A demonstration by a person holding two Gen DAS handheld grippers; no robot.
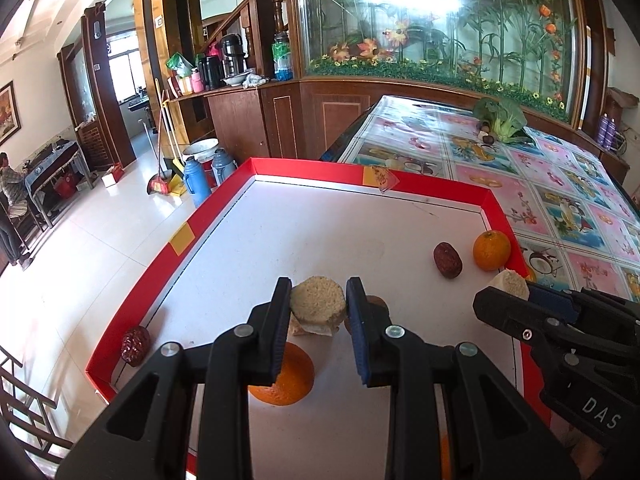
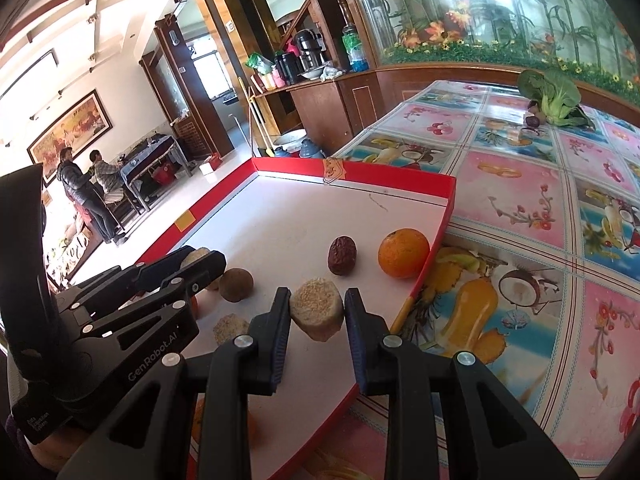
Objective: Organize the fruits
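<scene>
- A shallow red-rimmed tray is seen lying on the patterned surface, spread out ahead of and below both grippers; its right rim runs just to the right of the right gripper.
- The left gripper is clenched on a pale, rough-topped round piece, which is held between the pads above the tray floor; a similar pale chunk lies just beneath it.
- The right gripper is likewise clenched on its own pale cut piece, held clear of the tray near the right rim.
- An orange is found ahead and to the right of the right gripper, close against the rim, with a dark red date just left of it.
- Both are judged nearer the right gripper than the left.
- A second orange lies under the left gripper, and another date sits by the rim to its left.
</scene>
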